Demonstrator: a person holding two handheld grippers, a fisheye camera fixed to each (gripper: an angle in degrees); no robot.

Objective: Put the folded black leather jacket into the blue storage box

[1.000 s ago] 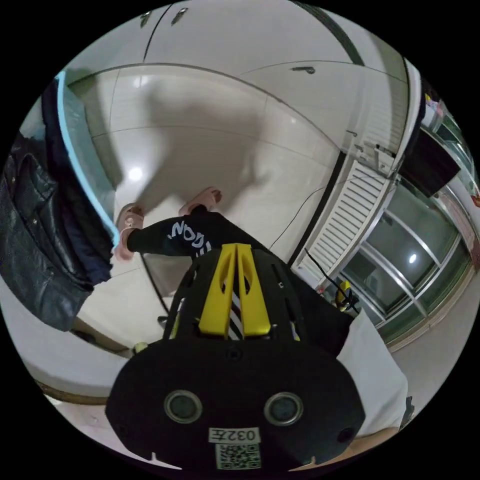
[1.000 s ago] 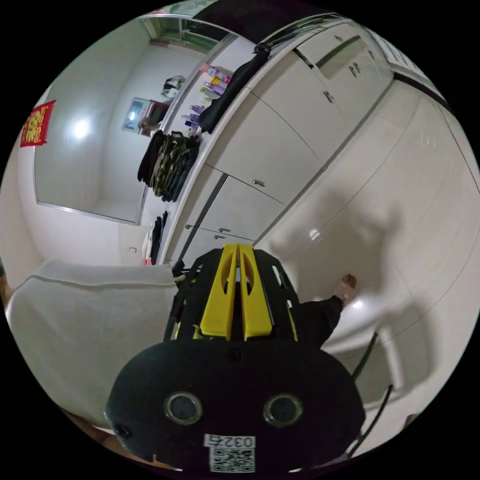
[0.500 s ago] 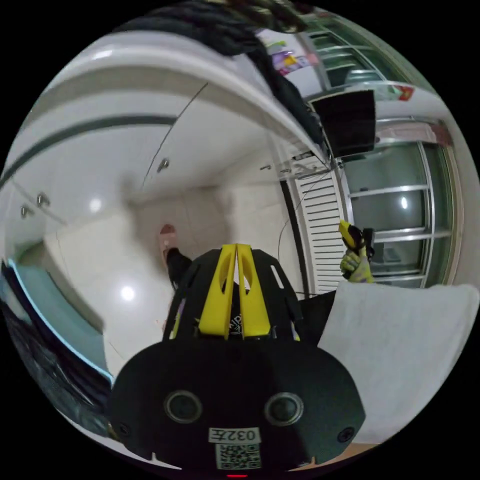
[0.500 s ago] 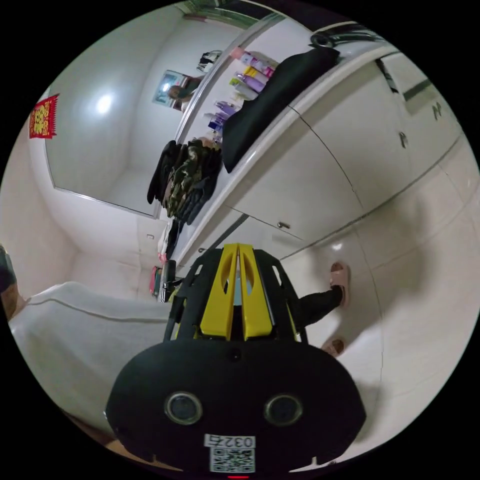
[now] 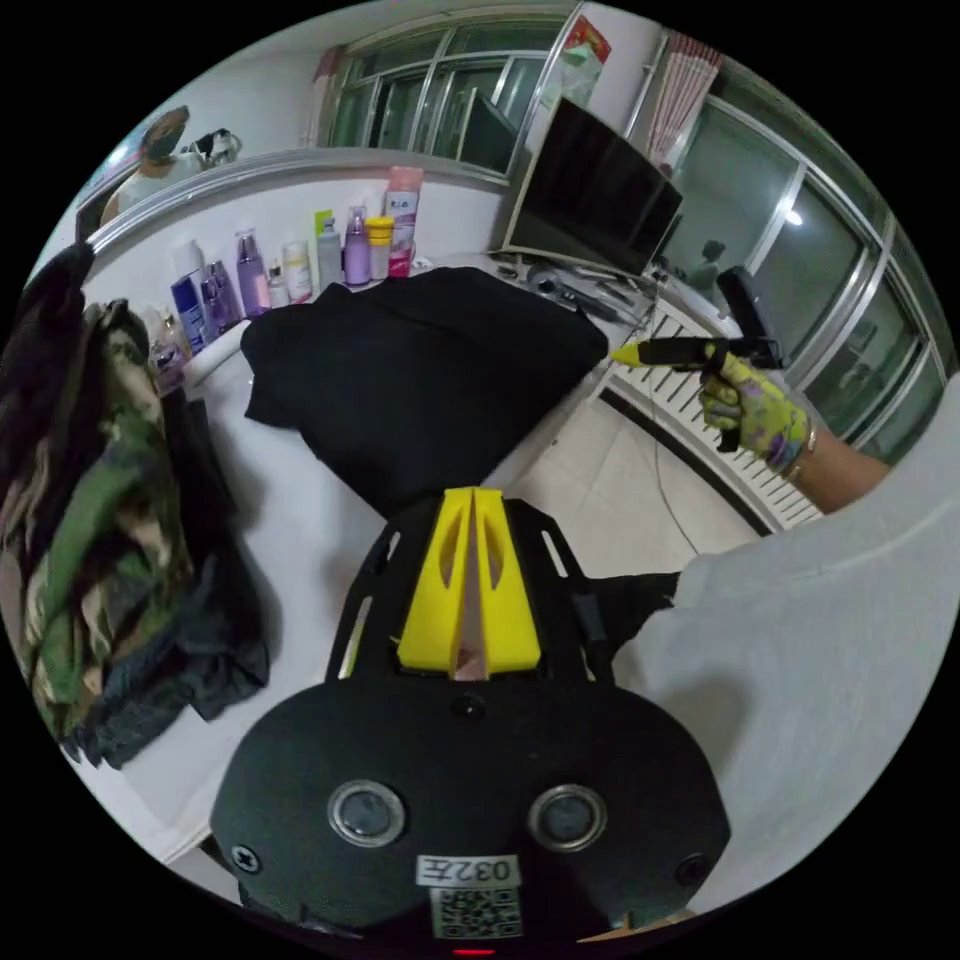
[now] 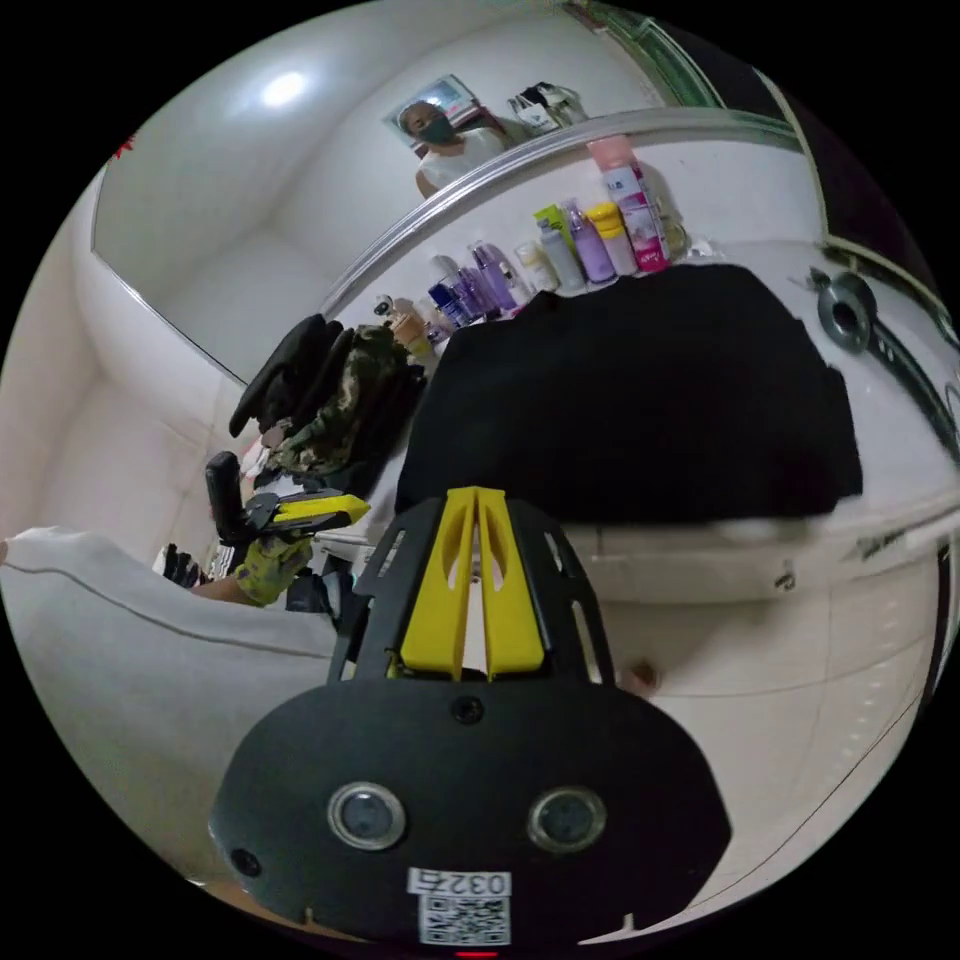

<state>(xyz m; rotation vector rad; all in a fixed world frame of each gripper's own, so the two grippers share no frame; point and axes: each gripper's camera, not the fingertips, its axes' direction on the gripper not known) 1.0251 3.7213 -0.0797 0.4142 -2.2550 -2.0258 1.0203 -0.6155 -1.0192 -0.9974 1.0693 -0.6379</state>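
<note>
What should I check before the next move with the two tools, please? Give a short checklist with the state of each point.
1. Left tool holds nothing: ok, its jaws stand together with no cloth between them.
2. Right tool holds nothing: ok, its jaws are closed on nothing; it also shows in the left gripper view, pointing toward the black garment.
3. Next garment within view: ok, a black garment lies flat on the white counter.
4. Garment free of other things: ok, the bottles stand behind it and the camouflage clothes pile lies beside it.
5. Jacket inside the box: cannot tell from these views.
</note>
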